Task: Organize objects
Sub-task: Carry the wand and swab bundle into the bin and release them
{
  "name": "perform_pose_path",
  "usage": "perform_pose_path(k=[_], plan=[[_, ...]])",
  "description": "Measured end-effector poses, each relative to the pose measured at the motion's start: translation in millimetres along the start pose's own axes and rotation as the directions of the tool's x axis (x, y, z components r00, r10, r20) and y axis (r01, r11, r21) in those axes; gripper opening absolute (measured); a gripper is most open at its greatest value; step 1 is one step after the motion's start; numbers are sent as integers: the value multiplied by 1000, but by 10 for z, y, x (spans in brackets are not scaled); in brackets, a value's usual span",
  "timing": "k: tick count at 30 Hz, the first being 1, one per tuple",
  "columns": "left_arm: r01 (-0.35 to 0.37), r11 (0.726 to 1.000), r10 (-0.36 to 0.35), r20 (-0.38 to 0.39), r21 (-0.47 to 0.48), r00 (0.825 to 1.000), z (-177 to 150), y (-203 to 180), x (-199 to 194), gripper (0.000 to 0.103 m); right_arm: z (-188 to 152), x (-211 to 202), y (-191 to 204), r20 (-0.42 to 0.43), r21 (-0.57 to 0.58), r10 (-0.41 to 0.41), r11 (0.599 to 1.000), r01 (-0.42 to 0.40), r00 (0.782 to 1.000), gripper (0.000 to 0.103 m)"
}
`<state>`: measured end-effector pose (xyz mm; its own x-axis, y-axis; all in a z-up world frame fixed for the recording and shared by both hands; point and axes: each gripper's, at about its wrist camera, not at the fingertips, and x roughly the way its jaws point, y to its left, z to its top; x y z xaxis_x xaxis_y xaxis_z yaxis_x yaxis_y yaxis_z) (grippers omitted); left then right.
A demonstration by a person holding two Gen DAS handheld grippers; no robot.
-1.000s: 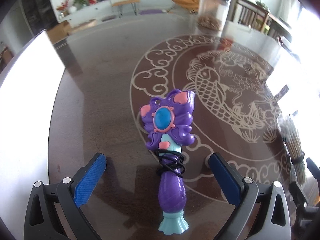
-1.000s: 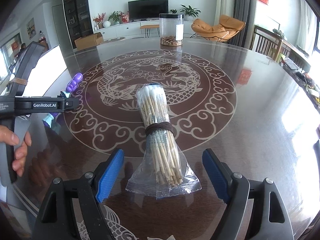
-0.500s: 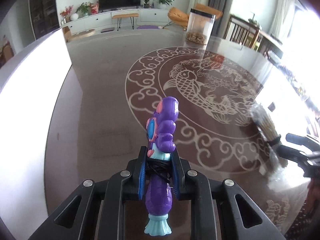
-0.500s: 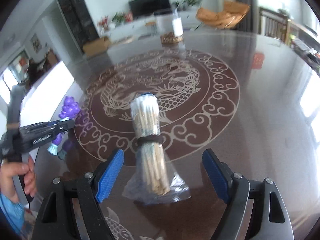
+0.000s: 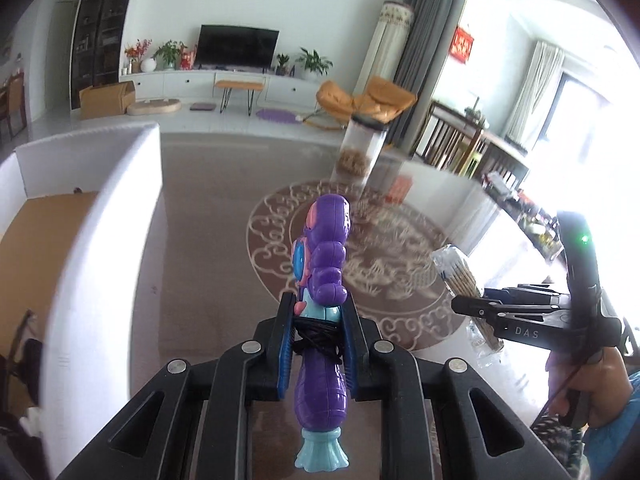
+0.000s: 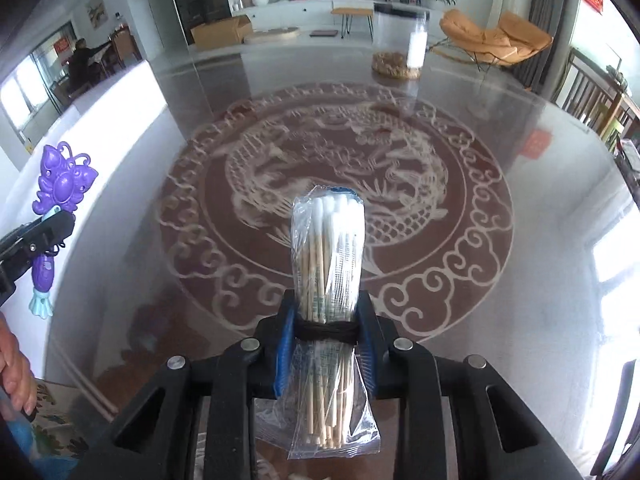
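1. A purple plastic toy wand (image 5: pixel 320 312) is clamped at its handle by the closed left gripper (image 5: pixel 318 336), above the glossy patterned bench (image 5: pixel 208 240)
2. A bagged bundle of wooden cotton swabs (image 6: pixel 328 280) is gripped at its black band by the closed right gripper (image 6: pixel 326 340), above the bench

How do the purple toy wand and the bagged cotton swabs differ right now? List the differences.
The purple toy wand is one rigid, coloured plastic piece; the bagged cotton swabs are many thin wooden sticks in clear wrap.
The wand is clamped by the left gripper; the swabs by the right gripper.
The wand ends in a teal flared base; the swabs end in loose bag film.
Both are gripped at a dark band, clear of the table.
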<state>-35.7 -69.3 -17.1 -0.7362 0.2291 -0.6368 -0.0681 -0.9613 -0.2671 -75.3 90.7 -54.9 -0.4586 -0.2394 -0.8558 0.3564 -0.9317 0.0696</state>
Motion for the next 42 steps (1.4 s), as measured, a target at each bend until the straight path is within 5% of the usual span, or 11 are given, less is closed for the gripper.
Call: perform_pose_path(k=[7,13,15,20,21,23,25,28,32,37,42], plan=[[-75,995,80,69,-73,994,274,621,-883,20,419,-792,1027,117,-124,236,967,-222,965,29],[-313,932,313,-31,-180,949,113,1624,-1283,20,672,-820,2428,44,-215,531,832,-511,846,29],[-365,911,361,-58,-190,931,52,1874,-1334,20,673,-750,2812,5,-256,547,810,-528,837,29],[-482,846,433,-232,-230,871,-81,2397,-1137,25,602,-304,3500,-109,-316,481,813,-489,870,31],[-492,836,436,-253,-242,864,-113,2445,-1117,30,568,-211,3551,-142,-310,469,816,-489,872,40],[-501,825,439,-259,-263,860,-235,2456,-1111,59,498,-114,3559,-178,-283,475,814,-507,862,59],[-526,810,473,-241,-259,847,-255,2404,-1138,81,469,-167,3490,-160,-288,469,820,-495,869,62],[-560,796,538,-155,-230,829,-209,2273,-1250,95,523,-306,3379,-125,-313,454,826,-469,882,64],[-686,701,680,-109,-197,725,-89,2011,-1335,101,655,-535,3291,-46,-370,395,846,-383,917,84],[-790,572,765,-204,-222,611,-4,1955,-1497,101,673,-620,3201,-37,-401,350,853,-335,936,85],[-757,612,721,-233,-228,653,-26,1897,-1479,101,675,-546,3076,-52,-400,327,859,-320,944,85]])
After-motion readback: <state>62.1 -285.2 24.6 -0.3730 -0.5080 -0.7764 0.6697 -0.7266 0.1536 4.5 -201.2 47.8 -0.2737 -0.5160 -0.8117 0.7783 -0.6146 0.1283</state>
